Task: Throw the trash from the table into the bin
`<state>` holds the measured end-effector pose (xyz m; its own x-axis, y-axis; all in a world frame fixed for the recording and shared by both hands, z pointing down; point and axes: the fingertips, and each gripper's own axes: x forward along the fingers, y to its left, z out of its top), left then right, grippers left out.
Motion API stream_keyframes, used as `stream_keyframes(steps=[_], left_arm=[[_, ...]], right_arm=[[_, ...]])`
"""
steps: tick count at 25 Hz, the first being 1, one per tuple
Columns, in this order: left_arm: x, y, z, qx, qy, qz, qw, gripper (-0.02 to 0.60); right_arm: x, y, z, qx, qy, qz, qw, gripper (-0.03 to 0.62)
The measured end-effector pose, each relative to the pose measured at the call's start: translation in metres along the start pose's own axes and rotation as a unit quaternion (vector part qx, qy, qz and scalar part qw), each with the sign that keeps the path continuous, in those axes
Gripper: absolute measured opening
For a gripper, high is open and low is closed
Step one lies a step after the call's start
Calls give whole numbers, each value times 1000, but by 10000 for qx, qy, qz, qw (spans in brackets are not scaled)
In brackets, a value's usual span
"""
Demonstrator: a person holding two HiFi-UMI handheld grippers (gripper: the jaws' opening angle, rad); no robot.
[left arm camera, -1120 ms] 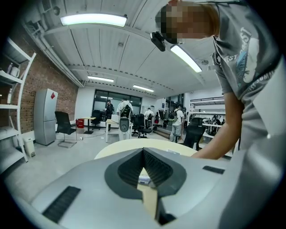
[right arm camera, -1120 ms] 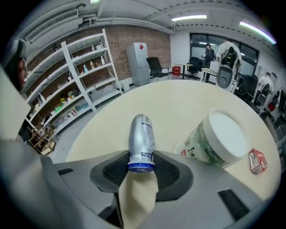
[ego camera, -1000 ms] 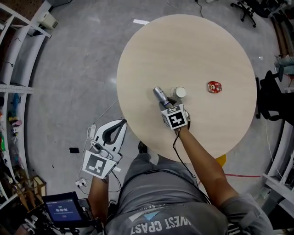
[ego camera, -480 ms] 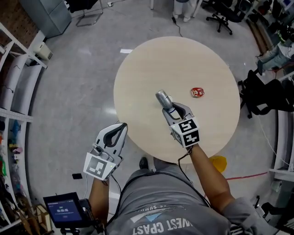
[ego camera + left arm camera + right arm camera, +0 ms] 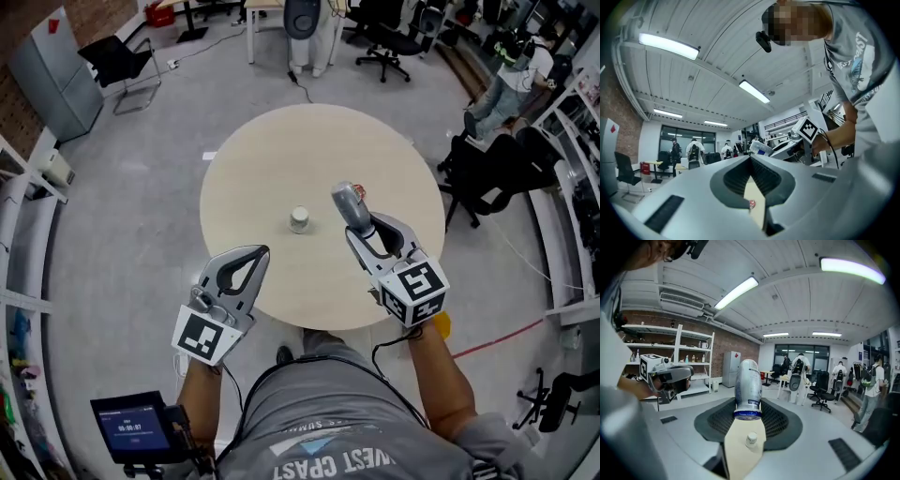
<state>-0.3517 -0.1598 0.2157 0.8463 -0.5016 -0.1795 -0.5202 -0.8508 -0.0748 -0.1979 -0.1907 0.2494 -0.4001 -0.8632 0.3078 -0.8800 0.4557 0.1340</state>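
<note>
Office floor all around, chairs at the far edge, and the round worktop [image 5: 281, 150] sits dead centre in the head view. The right tongs [image 5: 361, 222] are pinching a silver can [image 5: 347, 201] by its base. Its long axis runs straight out along the jaws, up and away from the person. A small white cup [image 5: 300, 219] stands on the worktop between the two tools, about level with the can. The left tongs [image 5: 262, 252] hang over the near rim, tips pressed together and carrying nothing. No bin shows for certain; a yellow thing [image 5: 440, 323] on the floor by the right elbow might be it, but that's hard to call.

Over to the left gripper view: jaws meet at the tips, nothing in them, and a red wrapper [image 5: 751, 203] peeks through the slit, lying on the worktop ahead.

Right gripper view now: the can stands tall between the pads, firmly clamped, and the cup sits below and ahead on the worktop. Judging by that, the can goes to the bin first, and the free left tool is well placed for the cup.
</note>
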Motion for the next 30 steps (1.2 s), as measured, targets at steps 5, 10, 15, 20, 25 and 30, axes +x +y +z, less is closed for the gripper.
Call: stream_keyframes(steps=[5, 10, 15, 20, 25, 30], left_arm=[[28, -43, 35, 84, -317, -681, 9971, 38], [78, -109, 57, 90, -383, -1520, 9876, 38], [156, -182, 29, 0, -210, -2487, 9684, 38], [223, -289, 13, -211, -1, -3286, 9442, 38], [288, -422, -65, -419, 505, -4187, 9057, 38], [329, -518, -156, -591, 906, -4645, 8790, 38]], right_arm=[[-82, -6, 24, 2, -329, -521, 9981, 173], [-177, -37, 23, 138, -545, -1190, 9913, 173], [-257, -101, -38, 586, -511, -2118, 9742, 173], [-349, -143, -100, 1179, -250, -2664, 9563, 173], [-435, -193, -223, 1995, 64, -3249, 9245, 173], [-472, -235, -352, 2485, 447, -3517, 9014, 173]])
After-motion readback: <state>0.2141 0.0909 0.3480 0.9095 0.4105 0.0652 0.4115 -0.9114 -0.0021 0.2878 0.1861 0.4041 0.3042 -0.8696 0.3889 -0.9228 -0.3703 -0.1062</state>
